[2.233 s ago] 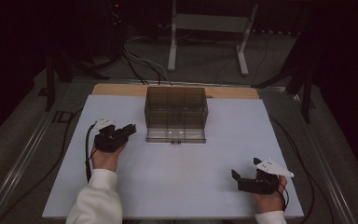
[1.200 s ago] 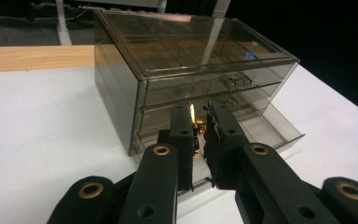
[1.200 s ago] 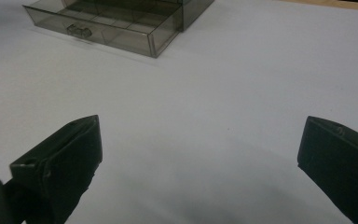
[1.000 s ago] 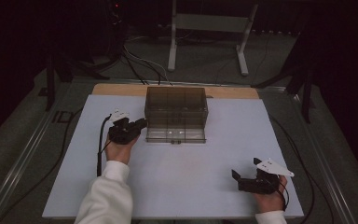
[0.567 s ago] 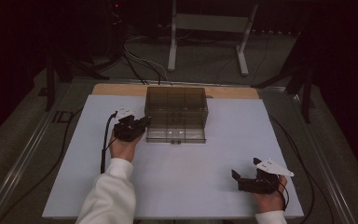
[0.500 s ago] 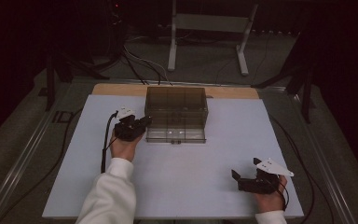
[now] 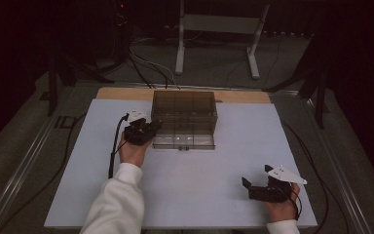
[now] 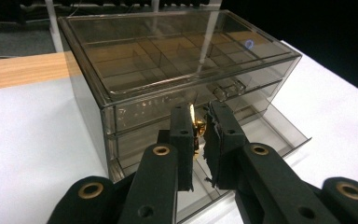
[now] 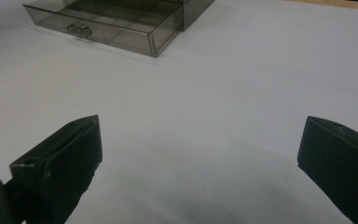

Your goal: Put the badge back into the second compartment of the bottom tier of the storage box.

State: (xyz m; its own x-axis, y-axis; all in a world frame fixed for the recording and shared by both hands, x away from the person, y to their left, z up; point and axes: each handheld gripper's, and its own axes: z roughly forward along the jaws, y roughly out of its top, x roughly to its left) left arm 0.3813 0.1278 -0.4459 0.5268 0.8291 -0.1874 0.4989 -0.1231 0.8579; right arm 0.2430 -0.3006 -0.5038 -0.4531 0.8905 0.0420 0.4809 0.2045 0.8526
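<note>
The small gold object (image 8: pixel 195 128) sits pinched between the jaws of the left gripper (image 8: pixel 198 140), which are pressed almost together on it; in the left gripper view it shows as a thin bright sliver rising a little above the jaw tips, too small to say what it is. Just beyond those tips stands the smoky clear drawer box (image 8: pixel 168 79), with the held piece in front of its lower drawers. The bottom drawer (image 8: pixel 279 133) is pulled out toward the person, and the gripper hangs above its near left part.

In the high view the left gripper (image 7: pixel 143 130) is at the left front corner of the drawer box (image 7: pixel 184 114), touching or just beside it; I cannot tell which. The bottom drawer (image 7: pixel 185 141) juts out onto the white table top (image 7: pixel 199 185).

The right gripper (image 7: pixel 263 190) rests near the right front edge of the table top, well apart from the box. Its jaws are spread wide with bare white surface between them in the right gripper view, where the open drawer (image 9: pixel 107 25) lies far ahead at the upper left.
</note>
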